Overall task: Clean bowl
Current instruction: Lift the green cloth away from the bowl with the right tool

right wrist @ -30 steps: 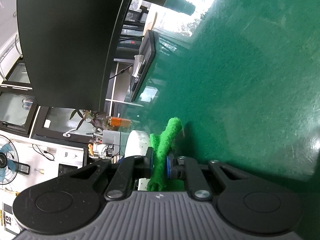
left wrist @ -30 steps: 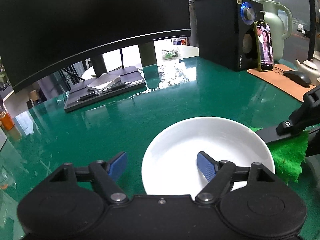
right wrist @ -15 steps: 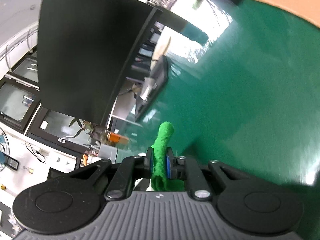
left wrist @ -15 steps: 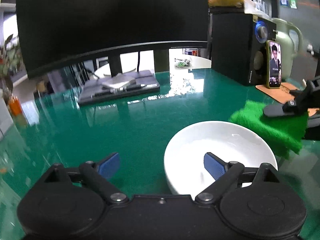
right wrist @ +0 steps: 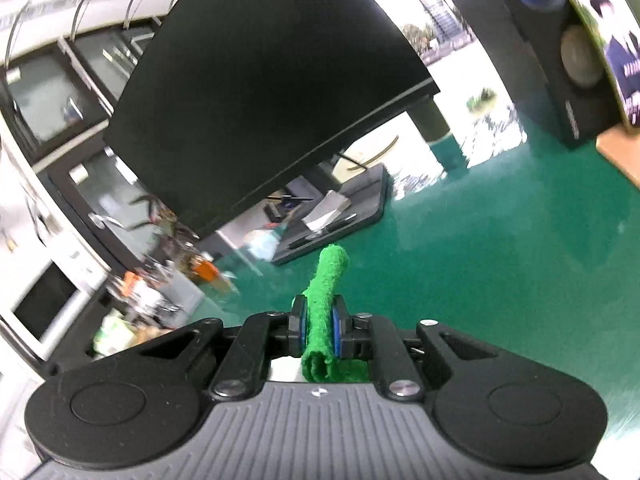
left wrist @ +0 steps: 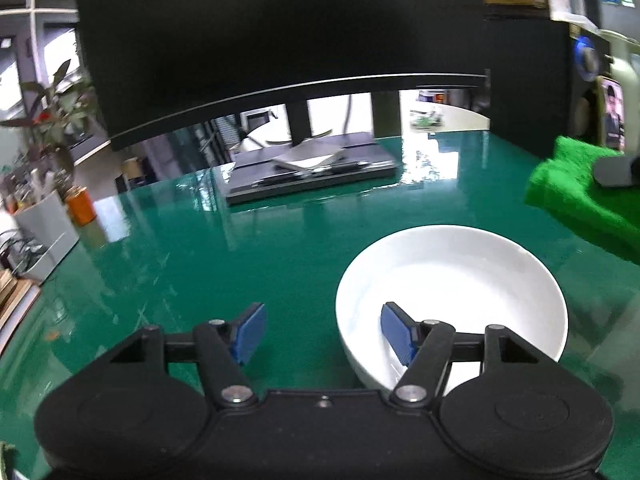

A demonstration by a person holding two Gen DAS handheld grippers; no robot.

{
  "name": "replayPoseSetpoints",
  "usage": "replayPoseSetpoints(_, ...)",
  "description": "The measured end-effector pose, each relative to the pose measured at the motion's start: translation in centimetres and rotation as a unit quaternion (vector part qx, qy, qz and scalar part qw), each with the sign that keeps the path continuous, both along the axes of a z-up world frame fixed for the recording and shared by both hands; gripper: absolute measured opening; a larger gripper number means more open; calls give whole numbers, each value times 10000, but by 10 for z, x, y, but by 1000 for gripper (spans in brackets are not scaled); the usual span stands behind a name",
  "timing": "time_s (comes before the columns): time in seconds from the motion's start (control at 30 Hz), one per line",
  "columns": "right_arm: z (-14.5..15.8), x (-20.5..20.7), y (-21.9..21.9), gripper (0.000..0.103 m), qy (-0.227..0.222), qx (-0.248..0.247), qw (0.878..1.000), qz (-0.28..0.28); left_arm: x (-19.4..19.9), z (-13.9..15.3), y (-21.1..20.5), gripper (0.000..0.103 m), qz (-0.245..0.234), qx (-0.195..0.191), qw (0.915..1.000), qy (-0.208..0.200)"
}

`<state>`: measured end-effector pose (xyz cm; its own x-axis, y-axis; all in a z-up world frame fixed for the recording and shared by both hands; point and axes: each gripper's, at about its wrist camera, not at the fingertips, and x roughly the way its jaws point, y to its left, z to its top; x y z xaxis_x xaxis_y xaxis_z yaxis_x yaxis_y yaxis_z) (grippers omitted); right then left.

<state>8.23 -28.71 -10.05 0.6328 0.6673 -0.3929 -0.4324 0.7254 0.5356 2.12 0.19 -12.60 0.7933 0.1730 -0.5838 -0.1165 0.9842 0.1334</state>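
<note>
A white bowl (left wrist: 452, 280) sits on the green table (left wrist: 200, 264) at the lower right of the left wrist view. My left gripper (left wrist: 322, 334) is open, with its right finger inside the bowl and its left finger outside the rim. My right gripper (right wrist: 320, 330) is shut on a folded green cloth (right wrist: 326, 292) and holds it in the air. The cloth (left wrist: 576, 192) and part of the right gripper also show at the right edge of the left wrist view, above and behind the bowl.
A large dark monitor (left wrist: 280, 40) stands at the back, with a flat dark tray (left wrist: 312, 172) holding a notebook under it. A black speaker (right wrist: 552, 60) and a phone (right wrist: 616, 52) stand at the right. Plants and clutter (left wrist: 44, 184) line the left edge.
My right gripper has lifted and swung the green cloth up off the table, away from the bowl's side. My left gripper has stayed straddling the bowl's rim, with the view shifting left.
</note>
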Motion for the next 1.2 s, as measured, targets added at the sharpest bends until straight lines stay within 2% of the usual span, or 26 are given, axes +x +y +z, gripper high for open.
replayPoseSetpoints(0.07,0,-2,8,13,-211,-336,9992,-97,-3,0,7,64,125,-21,9999,-17)
replayPoseSetpoints(0.3,-5,0,17,13,-180,-515,9985,-61,-4,-1,11,64,150,-77,9999,-31)
replayPoseSetpoints(0.53,-10,-2,15,13,-98,-594,9981,-158,-2,-3,19,71,277,-122,9995,-38)
replayPoseSetpoints(0.67,-16,-3,23,13,-103,-874,9959,-204,-4,-3,22,72,446,-171,9988,-57)
replayPoseSetpoints(0.7,-18,-3,25,13,-101,-933,9954,-198,-5,-3,24,75,501,-234,9984,-86)
replayPoseSetpoints(0.8,-33,-5,39,15,-139,-1498,9884,-194,-12,1,26,94,575,-417,9972,-252)
replayPoseSetpoints(0.87,-40,-7,46,23,-196,-1750,9842,-200,-18,5,26,99,568,-431,9968,-374)
replayPoseSetpoints(0.97,-39,-11,48,35,-249,-1717,9847,-176,-21,10,23,99,565,-272,9972,-402)
replayPoseSetpoints(1.03,-33,-15,47,37,-366,-1716,9842,-248,-23,13,23,99,541,-297,9971,-436)
replayPoseSetpoints(1.1,-23,-22,45,46,-562,-1658,9840,-315,-20,15,21,99,486,-295,9976,-407)
replayPoseSetpoints(1.17,-13,-27,44,61,-766,-1579,9839,-337,-18,13,17,98,383,-204,9985,-332)
replayPoseSetpoints(1.2,-9,-29,46,65,-899,-1661,9816,-273,-17,12,15,96,335,-164,9989,-296)
